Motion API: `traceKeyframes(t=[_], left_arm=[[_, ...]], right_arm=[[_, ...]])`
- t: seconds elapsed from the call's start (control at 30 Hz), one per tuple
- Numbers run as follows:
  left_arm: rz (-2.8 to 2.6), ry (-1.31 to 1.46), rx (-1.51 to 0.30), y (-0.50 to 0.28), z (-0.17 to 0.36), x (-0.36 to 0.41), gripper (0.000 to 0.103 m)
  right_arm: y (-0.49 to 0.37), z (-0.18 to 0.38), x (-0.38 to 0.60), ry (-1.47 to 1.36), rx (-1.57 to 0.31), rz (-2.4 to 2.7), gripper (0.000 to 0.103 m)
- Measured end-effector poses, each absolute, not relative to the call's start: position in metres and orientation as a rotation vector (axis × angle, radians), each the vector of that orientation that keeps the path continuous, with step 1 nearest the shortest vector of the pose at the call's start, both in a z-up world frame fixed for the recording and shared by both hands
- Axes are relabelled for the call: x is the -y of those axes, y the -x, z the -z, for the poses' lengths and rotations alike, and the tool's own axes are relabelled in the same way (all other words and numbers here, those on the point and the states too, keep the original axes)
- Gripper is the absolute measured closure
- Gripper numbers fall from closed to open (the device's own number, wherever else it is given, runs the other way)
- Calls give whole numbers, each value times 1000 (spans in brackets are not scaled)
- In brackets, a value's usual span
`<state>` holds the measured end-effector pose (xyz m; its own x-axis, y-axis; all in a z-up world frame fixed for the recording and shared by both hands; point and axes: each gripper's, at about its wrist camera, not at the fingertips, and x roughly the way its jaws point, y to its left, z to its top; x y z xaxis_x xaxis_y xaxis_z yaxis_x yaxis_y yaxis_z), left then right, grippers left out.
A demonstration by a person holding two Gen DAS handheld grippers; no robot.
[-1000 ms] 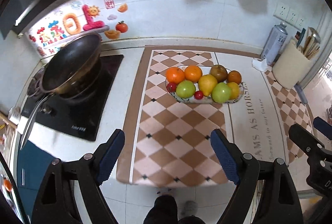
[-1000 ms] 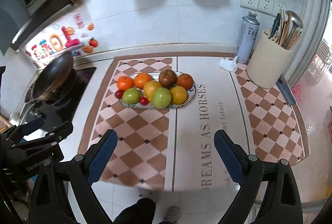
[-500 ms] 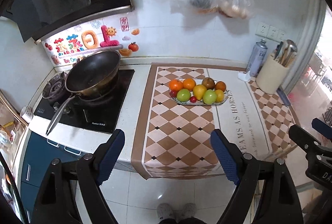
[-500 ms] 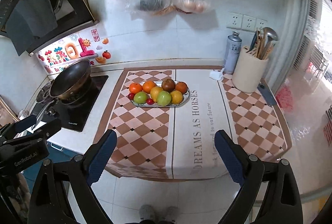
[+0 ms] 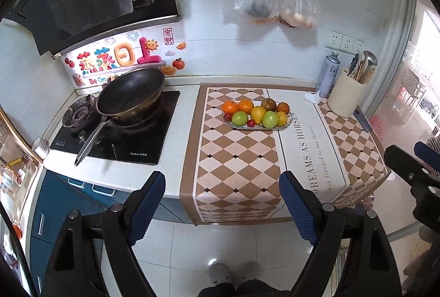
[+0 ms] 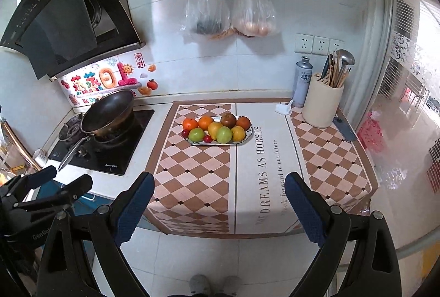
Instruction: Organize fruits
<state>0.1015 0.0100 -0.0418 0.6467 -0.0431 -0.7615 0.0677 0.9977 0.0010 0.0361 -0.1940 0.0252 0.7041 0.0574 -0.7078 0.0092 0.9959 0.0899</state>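
An oval plate (image 5: 286, 124) (image 6: 247, 136) on the checkered counter mat holds several fruits: oranges (image 5: 230, 107) (image 6: 190, 123), green apples (image 5: 239, 118) (image 6: 223, 134), yellow fruits, a brown one and small red ones. My left gripper (image 5: 222, 202) is open and empty, held back from the counter's front edge, over the floor. My right gripper (image 6: 218, 205) is also open and empty, back from the counter, far from the plate.
A wok (image 5: 130, 97) sits on the stove at the left. A utensil holder (image 5: 346, 99) and a spray can (image 5: 328, 74) stand at the back right. Bags and scissors hang on the wall (image 6: 231, 16). The counter's front edge runs just past my fingertips.
Both grippers have pulled back and up from over the counter, so the plate of fruit looks smaller and farther away. Both stay open and empty.
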Motion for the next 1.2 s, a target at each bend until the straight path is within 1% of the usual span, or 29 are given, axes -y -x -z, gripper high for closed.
traceKeyframes(t=[0.5,0.67,0.7,0.73,0.77,1.2], left_arm=[[64,-27,-843,-89,35,-18,19],[55,-23,-829,-101,36,-21,18],[55,-24,-830,-105,37,-21,17],[58,-24,-833,-113,39,-22,5],[58,-25,-831,-121,41,-22,0],[36,-66,-852,-199,72,-4,0]], right_arm=[[-30,-27,174,-103,-790,-50,5],[-53,-22,177,-85,-777,-30,4],[-58,-20,178,-85,-781,-27,4],[-65,-17,179,-89,-784,-23,4],[-72,-15,181,-91,-787,-18,4],[-166,32,202,-94,-842,57,3]])
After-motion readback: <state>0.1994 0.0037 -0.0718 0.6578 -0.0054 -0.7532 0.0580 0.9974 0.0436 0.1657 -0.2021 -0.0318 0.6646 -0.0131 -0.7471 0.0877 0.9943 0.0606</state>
